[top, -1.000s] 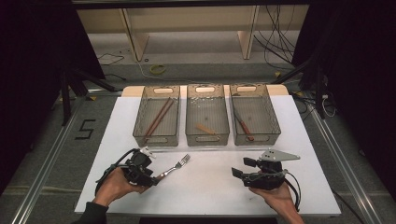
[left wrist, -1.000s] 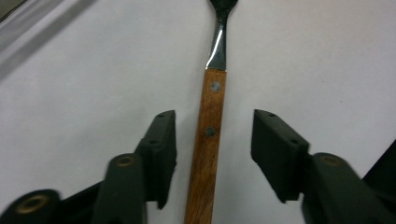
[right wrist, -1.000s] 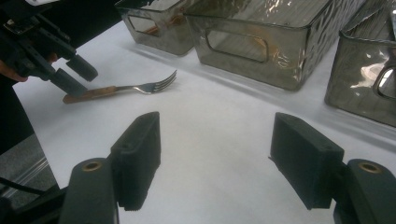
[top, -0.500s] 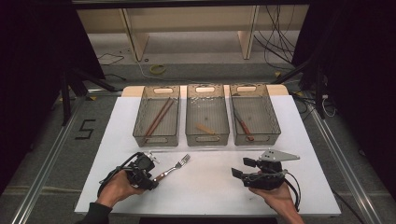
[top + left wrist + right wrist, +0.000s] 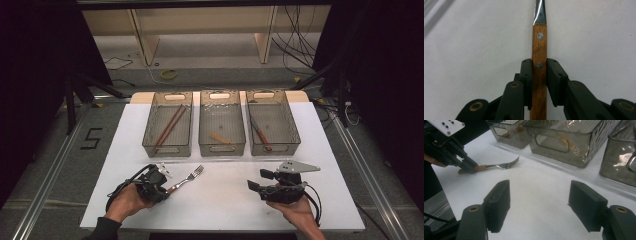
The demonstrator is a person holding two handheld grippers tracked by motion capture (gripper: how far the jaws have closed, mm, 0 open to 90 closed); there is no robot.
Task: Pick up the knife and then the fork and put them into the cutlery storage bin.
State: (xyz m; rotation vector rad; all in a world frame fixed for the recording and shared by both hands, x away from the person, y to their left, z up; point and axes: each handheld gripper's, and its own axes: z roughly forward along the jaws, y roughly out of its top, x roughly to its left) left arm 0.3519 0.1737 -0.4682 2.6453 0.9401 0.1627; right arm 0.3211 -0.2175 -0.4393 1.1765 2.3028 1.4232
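Bare table (image 5: pixel 225 200) lies between fork (image 5: pixel 187 178) and bins (image 5: pixel 222 122).

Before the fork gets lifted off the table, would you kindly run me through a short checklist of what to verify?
1. Left tool on the fork handle: ok; its jaws have just been closing, and the wooden handle sits between the pads.
2. Grip centred on handle: ok, pads flank it evenly.
3. Fork flat on the white table: ok.
4. Right tool out of the way: ok, open, holding nothing, apart from the fork.
5. Three bins upright behind: ok.
6. Which bin takes forks: cannot tell.
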